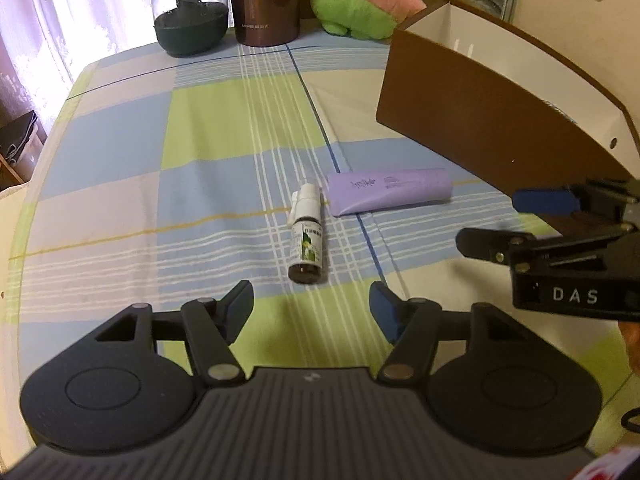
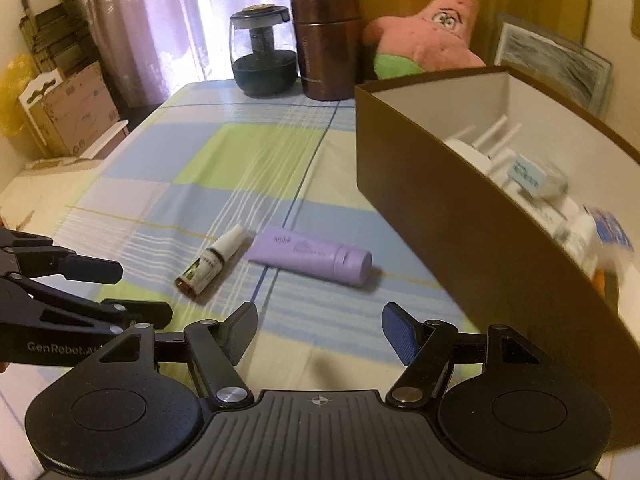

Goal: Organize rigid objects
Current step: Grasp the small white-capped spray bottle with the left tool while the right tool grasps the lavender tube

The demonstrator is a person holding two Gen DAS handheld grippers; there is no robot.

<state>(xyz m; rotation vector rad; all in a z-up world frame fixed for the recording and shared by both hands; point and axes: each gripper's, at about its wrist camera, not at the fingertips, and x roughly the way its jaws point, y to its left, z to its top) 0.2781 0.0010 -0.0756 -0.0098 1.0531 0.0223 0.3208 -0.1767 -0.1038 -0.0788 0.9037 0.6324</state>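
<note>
A small brown spray bottle with a white cap lies on the checked tablecloth, also in the right wrist view. A purple tube lies just right of it. A brown box with a white inside stands at the right and holds several small items. My left gripper is open and empty, just short of the bottle. My right gripper is open and empty, near the tube and beside the box; it shows at the right edge of the left wrist view.
At the table's far edge stand a glass jar with a dark base, a brown metal canister and a pink and green plush toy. Cardboard boxes stand off the table's left side. A framed picture leans behind the box.
</note>
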